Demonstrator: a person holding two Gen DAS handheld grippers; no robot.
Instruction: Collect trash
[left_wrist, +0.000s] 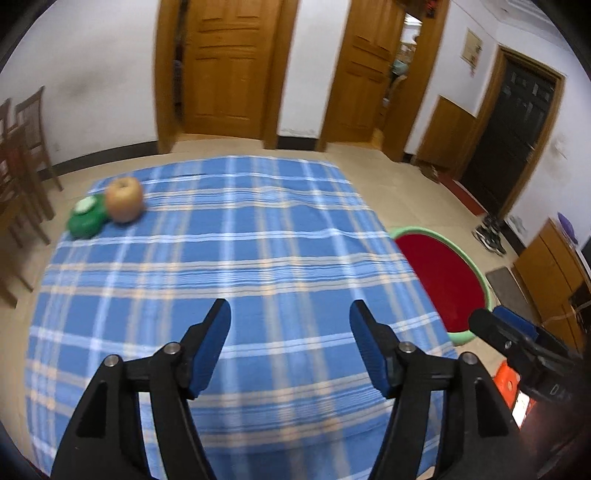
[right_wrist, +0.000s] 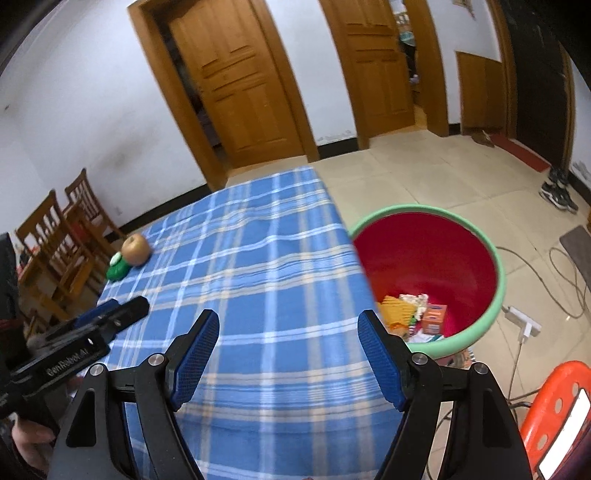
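With both tools spread and empty, left tool (left_wrist: 290, 347) and right tool (right_wrist: 288, 352) hover over the counter (left_wrist: 258, 258). Trash (right_wrist: 413, 312) sits in the basin (right_wrist: 495, 254) at three o'clock. Risk: grabbing the apple (left_wrist: 124, 199) at ten o'clock, which looks like no trash.

White walls (left_wrist: 103, 74) with two wooden doors (left_wrist: 225, 66) at twelve o'clock, beige tiled floor (right_wrist: 424, 173), wooden chairs (right_wrist: 55, 243) at nine.
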